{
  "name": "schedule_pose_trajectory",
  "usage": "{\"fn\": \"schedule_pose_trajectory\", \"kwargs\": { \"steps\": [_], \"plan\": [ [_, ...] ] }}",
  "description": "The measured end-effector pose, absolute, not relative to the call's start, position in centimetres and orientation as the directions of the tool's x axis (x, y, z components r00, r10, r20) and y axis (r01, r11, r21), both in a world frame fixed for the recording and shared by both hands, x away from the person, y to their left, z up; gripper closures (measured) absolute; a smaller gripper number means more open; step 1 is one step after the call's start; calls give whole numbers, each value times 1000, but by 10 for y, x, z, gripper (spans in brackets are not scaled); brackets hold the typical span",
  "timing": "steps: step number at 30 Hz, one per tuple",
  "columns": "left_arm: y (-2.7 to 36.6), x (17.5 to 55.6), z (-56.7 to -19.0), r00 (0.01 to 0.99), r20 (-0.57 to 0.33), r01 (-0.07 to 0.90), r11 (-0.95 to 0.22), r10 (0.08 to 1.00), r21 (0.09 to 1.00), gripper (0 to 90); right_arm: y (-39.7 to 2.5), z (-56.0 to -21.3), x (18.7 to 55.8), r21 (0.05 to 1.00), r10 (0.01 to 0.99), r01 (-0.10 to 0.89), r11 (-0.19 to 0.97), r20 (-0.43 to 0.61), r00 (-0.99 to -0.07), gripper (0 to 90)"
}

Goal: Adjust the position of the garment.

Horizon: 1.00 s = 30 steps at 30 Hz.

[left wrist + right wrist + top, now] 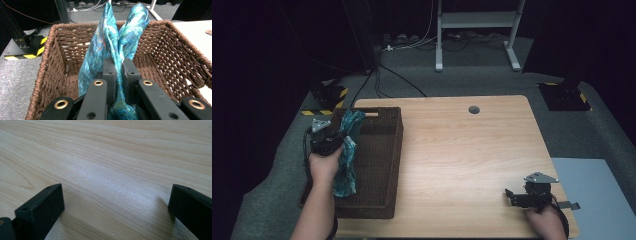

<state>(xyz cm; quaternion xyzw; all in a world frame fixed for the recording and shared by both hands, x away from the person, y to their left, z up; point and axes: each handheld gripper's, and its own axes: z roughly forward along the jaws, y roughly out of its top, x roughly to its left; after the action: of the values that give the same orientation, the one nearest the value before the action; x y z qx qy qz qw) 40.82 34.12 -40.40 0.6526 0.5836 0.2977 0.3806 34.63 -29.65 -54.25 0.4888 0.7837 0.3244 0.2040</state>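
Note:
A blue-green patterned cloth (348,152) hangs over a brown wicker basket (384,165) at the table's left edge. My left gripper (337,137) is shut on the cloth above the basket's left side. In the left gripper view the cloth (117,37) rises bunched between the black fingers (110,72), with the basket wall (170,50) behind it. My right gripper (511,196) rests low at the table's front right corner. The right gripper view has its jaws wide open over bare wood, nothing between its fingertips (45,205).
The light wooden table (462,155) has a round cable hole (474,109) near its far edge. Beyond the table stand a white desk frame (477,30) and floor cables. A pale blue mat (602,195) lies on the floor at the right.

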Motion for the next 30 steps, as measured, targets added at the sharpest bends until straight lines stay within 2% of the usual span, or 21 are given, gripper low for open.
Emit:
{"fn": "schedule_pose_trajectory", "kwargs": {
  "steps": [30],
  "plan": [
    [313,418,-410,176,-4,567,-98,984,818,830,-297,-543,346,709,899,634,310,-2,-438,2]
  ]
}}
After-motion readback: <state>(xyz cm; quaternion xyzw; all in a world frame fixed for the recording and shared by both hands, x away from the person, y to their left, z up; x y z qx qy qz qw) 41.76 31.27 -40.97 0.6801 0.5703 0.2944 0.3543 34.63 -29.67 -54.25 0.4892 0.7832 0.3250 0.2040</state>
